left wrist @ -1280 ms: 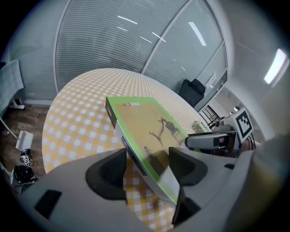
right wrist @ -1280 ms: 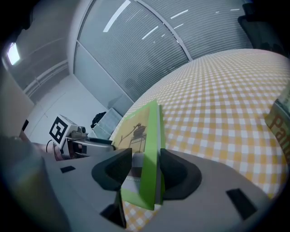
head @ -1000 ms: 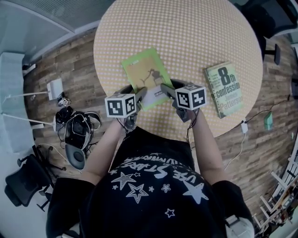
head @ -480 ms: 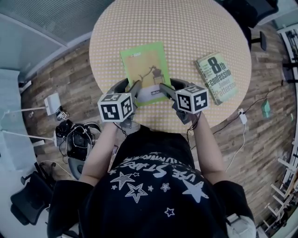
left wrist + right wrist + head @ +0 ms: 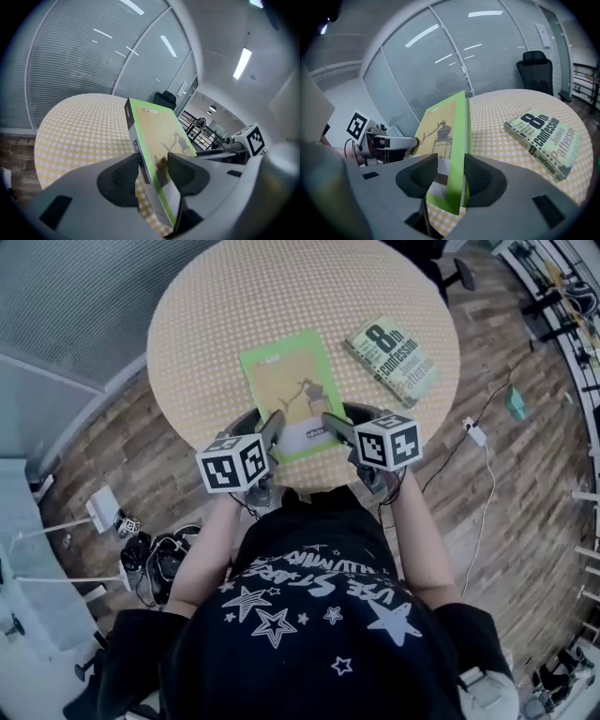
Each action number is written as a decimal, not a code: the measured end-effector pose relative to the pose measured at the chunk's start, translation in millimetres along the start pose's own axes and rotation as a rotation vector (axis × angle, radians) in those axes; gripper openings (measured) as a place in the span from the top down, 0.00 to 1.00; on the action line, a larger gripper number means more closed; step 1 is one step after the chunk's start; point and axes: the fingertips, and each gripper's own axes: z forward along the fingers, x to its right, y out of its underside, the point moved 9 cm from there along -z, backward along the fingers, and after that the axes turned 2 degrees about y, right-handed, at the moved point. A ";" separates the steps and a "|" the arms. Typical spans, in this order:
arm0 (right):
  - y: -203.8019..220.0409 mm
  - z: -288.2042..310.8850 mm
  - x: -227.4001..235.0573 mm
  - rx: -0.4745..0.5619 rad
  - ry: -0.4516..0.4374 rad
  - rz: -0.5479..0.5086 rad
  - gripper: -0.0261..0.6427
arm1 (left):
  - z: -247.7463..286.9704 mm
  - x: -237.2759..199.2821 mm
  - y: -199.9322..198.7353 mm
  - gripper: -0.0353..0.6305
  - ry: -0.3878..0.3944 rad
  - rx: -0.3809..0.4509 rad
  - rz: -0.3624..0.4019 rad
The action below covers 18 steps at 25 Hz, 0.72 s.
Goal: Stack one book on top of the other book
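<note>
A green book (image 5: 286, 390) is held up off the round checkered table (image 5: 206, 324) by its near edge, tilted, with both grippers on it. My left gripper (image 5: 270, 427) is shut on its near left corner; in the left gripper view the green book (image 5: 159, 136) stands pinched between both pads of the left gripper (image 5: 154, 171). My right gripper (image 5: 333, 425) grips the near right corner, and the right gripper view shows the green book (image 5: 443, 126) clamped in the right gripper (image 5: 451, 176). A second book, "8th Confession" (image 5: 394, 354) (image 5: 543, 136), lies flat on the table to the right.
Cables and small devices (image 5: 155, 563) lie on the wooden floor at the left. A charger and cord (image 5: 475, 435) lie on the floor at the right. A black office chair (image 5: 534, 63) stands beyond the table by the glass wall.
Both grippers have risen with the green book, lifting its near edge off the table. The left jaws have closed onto its corner. The head view has swung, shifting the table up and left.
</note>
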 end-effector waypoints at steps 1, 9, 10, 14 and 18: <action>3.7 -6.8 2.4 0.005 0.011 0.008 0.69 | 2.4 5.3 2.0 0.65 0.015 -0.007 0.000; 12.8 -49.0 43.2 0.029 0.064 0.025 0.69 | 36.9 52.9 6.6 0.65 0.057 -0.052 0.014; 13.6 -50.1 44.3 0.037 0.061 0.026 0.69 | 37.2 54.7 6.7 0.65 0.053 -0.050 0.014; 13.9 -57.6 60.4 0.066 0.035 0.020 0.69 | 45.9 68.4 6.3 0.65 0.031 -0.041 0.011; 4.2 -72.5 103.6 0.066 -0.013 -0.002 0.69 | 73.8 99.7 2.8 0.65 -0.010 -0.026 -0.019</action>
